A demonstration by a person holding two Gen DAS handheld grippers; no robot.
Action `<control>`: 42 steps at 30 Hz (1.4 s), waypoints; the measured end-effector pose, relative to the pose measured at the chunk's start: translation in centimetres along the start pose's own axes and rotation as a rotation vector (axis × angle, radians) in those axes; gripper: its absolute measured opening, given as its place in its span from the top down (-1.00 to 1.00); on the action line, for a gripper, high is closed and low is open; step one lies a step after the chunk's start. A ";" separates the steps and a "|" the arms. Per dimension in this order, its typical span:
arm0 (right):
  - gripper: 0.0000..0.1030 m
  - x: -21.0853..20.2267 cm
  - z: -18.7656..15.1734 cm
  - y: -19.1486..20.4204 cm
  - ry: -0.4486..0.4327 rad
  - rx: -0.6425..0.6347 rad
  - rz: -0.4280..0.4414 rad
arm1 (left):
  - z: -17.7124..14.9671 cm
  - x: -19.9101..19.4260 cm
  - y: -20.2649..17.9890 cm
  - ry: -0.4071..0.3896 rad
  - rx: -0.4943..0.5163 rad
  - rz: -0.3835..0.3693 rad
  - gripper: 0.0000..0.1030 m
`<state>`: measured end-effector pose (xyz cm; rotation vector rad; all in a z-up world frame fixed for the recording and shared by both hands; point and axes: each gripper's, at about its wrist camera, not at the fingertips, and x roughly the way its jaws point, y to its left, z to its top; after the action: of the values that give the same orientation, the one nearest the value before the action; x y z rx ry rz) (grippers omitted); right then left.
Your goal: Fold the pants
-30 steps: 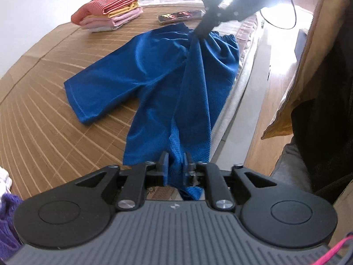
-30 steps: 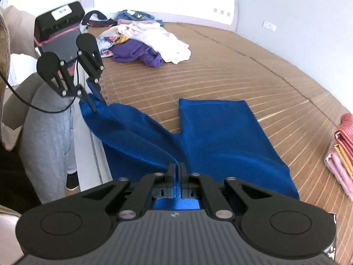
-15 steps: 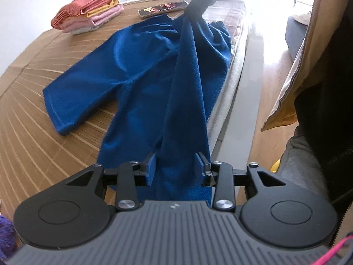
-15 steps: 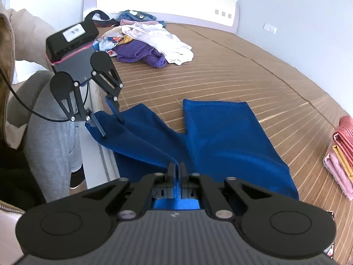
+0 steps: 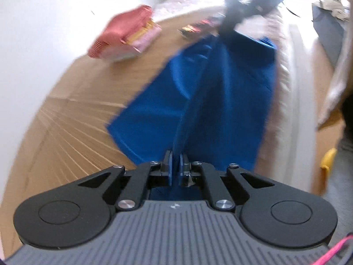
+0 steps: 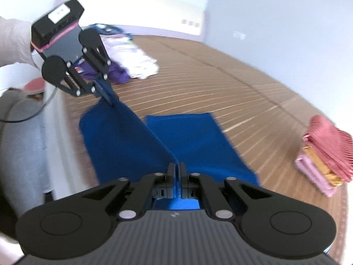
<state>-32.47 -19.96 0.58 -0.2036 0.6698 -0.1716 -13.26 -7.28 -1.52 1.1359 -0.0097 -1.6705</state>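
Folded stack — beside blue pants

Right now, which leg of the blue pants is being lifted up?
The leg of the blue pants nearest the bed edge, pinched between both grippers; the other leg lies flat.

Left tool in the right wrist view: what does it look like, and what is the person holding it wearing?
The left tool has black linkage arms with silver screws, round black pivot discs and a ribbed grey body. A black box with a white label sits on its back, bound by a pink band. A thin black cable loops below it. The person's sleeve is pale.
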 end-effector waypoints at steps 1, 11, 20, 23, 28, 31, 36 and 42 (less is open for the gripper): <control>0.96 0.2 0.1 -0.5 -0.002 0.007 -0.036 | 0.8 0.5 0.6 -0.005 0.029 0.020 0.86; 0.96 6.1 -0.2 -5.6 0.060 0.105 -0.335 | 5.6 11.4 5.6 -0.020 0.106 0.107 0.85; 0.94 13.0 -3.5 -8.3 0.206 0.239 -0.308 | 3.6 20.7 6.6 0.073 -0.034 0.004 0.84; 0.92 13.5 -3.8 -7.8 0.210 0.240 -0.288 | 3.5 20.6 6.4 0.099 -0.055 0.022 0.84; 0.91 13.8 -3.4 -7.3 0.188 0.256 -0.212 | 1.8 18.7 5.3 0.158 -0.016 0.080 0.85; 0.91 14.0 -3.1 -6.5 0.177 0.240 -0.176 | 0.3 17.0 4.2 0.188 -0.021 0.126 0.85; 0.90 13.3 -2.7 -3.1 0.148 0.222 -0.061 | -3.6 11.6 1.5 0.235 -0.053 0.129 0.86; 0.89 12.6 -2.2 1.9 0.097 0.190 0.075 | -6.9 6.0 -1.4 0.331 -0.147 0.110 0.86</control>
<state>-24.03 -21.24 -9.08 0.0128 0.7522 -0.1732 -9.54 -7.68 -10.02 1.2624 0.2519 -1.3484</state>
